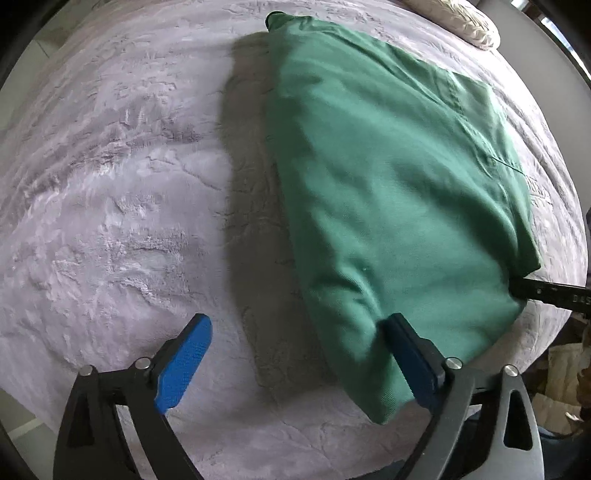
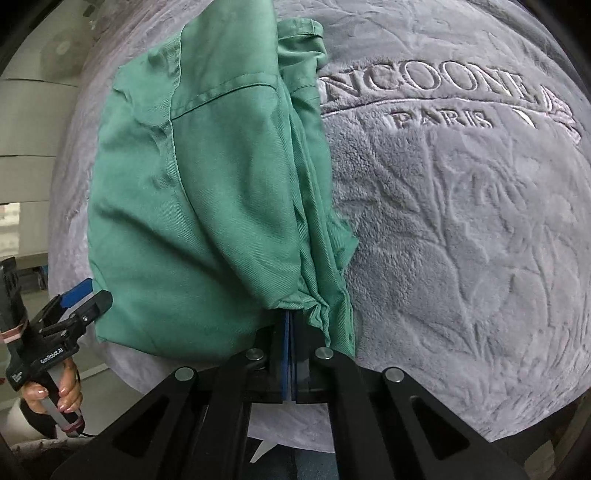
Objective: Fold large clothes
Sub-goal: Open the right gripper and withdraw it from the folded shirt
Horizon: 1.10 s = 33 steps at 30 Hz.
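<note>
Lowering the green garment (image 2: 207,206) evenly onto the bed (image 1: 110,221), I keep right gripper (image 2: 290,321) jaws clamped on its hem, left gripper (image 1: 295,354) jaws wide, holding nothing.

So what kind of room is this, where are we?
Probably a bedroom: the green garment lies on a plush grey embossed blanket spread like a bed cover, with a pale pillow at its far end.

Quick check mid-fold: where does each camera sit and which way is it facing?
Left wrist: on the left tool, facing steeply down at the green garment on the grey blanket; its open blue pads show.
Right wrist: on the right tool, facing down; shut on the garment's edge; a hand shows.
Shared: garment, blanket, each other's tool.
</note>
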{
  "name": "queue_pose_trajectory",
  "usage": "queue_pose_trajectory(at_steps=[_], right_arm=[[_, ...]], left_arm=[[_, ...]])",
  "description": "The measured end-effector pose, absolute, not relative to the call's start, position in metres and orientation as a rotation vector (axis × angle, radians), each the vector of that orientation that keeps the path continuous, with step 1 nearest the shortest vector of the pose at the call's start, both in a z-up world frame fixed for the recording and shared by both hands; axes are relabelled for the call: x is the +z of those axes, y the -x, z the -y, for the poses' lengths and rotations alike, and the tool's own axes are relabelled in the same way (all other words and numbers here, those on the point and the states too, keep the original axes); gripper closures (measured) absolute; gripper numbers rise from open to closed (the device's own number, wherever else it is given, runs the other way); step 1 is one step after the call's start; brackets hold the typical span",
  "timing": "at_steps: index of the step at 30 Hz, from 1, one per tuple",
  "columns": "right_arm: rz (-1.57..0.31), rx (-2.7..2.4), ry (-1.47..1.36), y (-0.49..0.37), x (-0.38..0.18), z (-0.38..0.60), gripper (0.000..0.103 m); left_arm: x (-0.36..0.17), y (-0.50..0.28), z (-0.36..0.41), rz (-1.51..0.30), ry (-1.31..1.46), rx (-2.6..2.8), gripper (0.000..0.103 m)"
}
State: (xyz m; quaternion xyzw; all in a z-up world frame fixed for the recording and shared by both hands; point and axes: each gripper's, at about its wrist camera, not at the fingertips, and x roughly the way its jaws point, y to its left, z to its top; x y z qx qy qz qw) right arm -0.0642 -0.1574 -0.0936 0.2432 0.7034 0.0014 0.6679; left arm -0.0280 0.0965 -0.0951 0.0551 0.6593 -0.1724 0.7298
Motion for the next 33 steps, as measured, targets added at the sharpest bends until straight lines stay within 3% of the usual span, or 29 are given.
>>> queue_pose_trajectory(at_steps=[7,8,16,20,21,24,28,29,32,33], right_arm=[[-1.588,-0.015,-0.555,0.063,-0.083,0.14,0.103],[-1.578,-0.007,-0.546,0.062,-0.075,0.139,0.099],[-1.416,0.028,-0.578,0.055,-0.019,0.149,0.096],[-1.389,0.015,-0.59,0.047,-0.011,0.154,0.057],[-1.372,0.019,-0.601,0.047,-0.008,0.155,0.054],[-1.358,0.007,-0.657,0.042,-0.01,0.164,0.054],[-1.412,-0.071,-0.832,0.024,-0.052,0.183,0.054],[-1.418,-0.073,-0.877,0.02,-0.062,0.187,0.057],[-1.45,-0.068,-0.893,0.006,-0.075,0.185,0.088],[-1.459,-0.066,-0.818,0.001,-0.072,0.18,0.09]], left_arm=[[-0.095,0.032,-0.099,-1.438,-0.143,-0.368,0.007],[-0.094,0.032,-0.1,-1.436,-0.147,-0.367,0.007],[-0.094,0.028,-0.103,-1.452,-0.151,-0.361,0.007],[-0.092,0.024,-0.094,-1.453,-0.164,-0.358,0.007],[-0.093,0.023,-0.094,-1.453,-0.165,-0.36,0.007],[-0.09,0.024,-0.088,-1.451,-0.166,-0.36,0.007],[-0.089,0.026,-0.085,-1.447,-0.177,-0.367,0.007],[-0.089,0.027,-0.085,-1.446,-0.181,-0.369,0.007],[-0.088,0.028,-0.084,-1.443,-0.187,-0.366,0.007],[-0.088,0.028,-0.084,-1.444,-0.182,-0.366,0.007]])
